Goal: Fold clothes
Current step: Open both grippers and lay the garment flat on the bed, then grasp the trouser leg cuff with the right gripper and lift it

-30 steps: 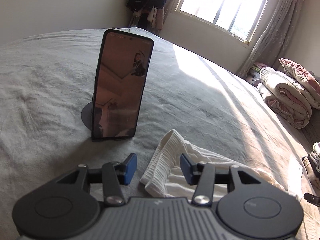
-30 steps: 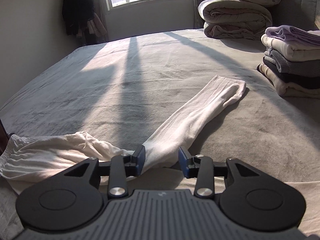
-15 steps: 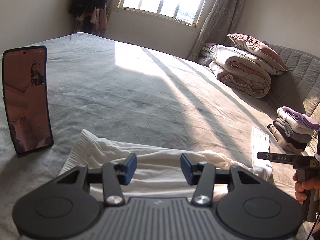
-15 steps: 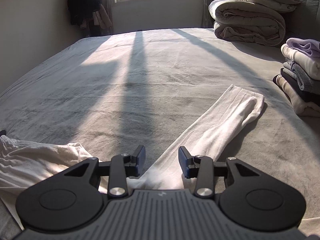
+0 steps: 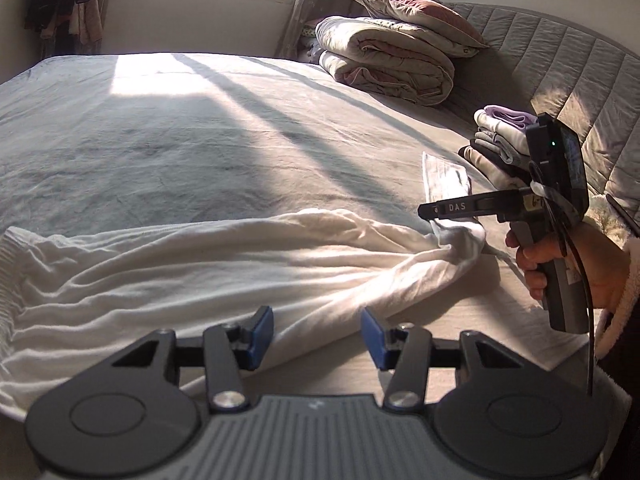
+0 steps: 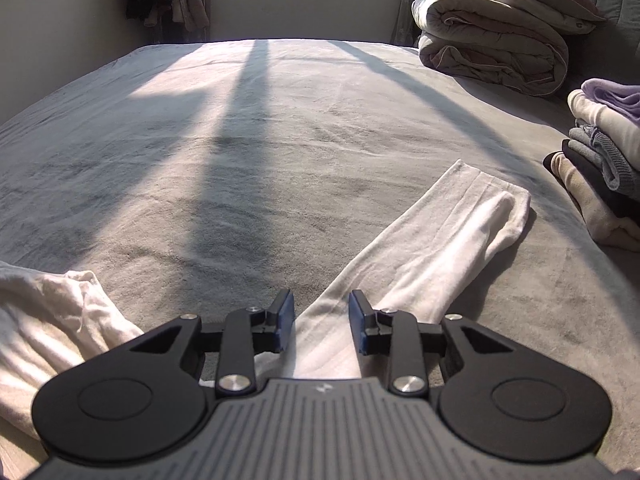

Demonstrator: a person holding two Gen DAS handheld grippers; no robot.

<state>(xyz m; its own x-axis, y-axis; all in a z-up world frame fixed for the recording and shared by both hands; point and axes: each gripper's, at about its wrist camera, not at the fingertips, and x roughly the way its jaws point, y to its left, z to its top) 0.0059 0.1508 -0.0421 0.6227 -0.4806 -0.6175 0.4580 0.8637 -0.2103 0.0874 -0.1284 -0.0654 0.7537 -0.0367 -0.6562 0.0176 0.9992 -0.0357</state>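
Note:
A white garment (image 5: 200, 264) lies spread and wrinkled across the grey bed (image 5: 200, 140), its elastic waist at the far left. My left gripper (image 5: 317, 338) hangs open just above the garment's near edge, nothing between its blue pads. My right gripper (image 6: 320, 320) sits low over one long white leg (image 6: 440, 248). Its jaws are closing with the leg's cloth between them, and the pads do not press it. In the left wrist view a hand (image 5: 580, 264) holds the right gripper (image 5: 428, 212), its tips at a bunched fold of the cloth.
A stack of folded clothes (image 6: 600, 160) stands at the right, close to the leg's end. A rolled quilt (image 5: 384, 68) with a pillow lies against the padded headboard (image 5: 560, 60). Dark clothes (image 5: 60, 0) hang by the window. Bare bed stretches beyond the garment.
The left view has swung right: the phone on its stand has left the picture and the right gripper has come in. The right gripper's jaws have narrowed over the white leg.

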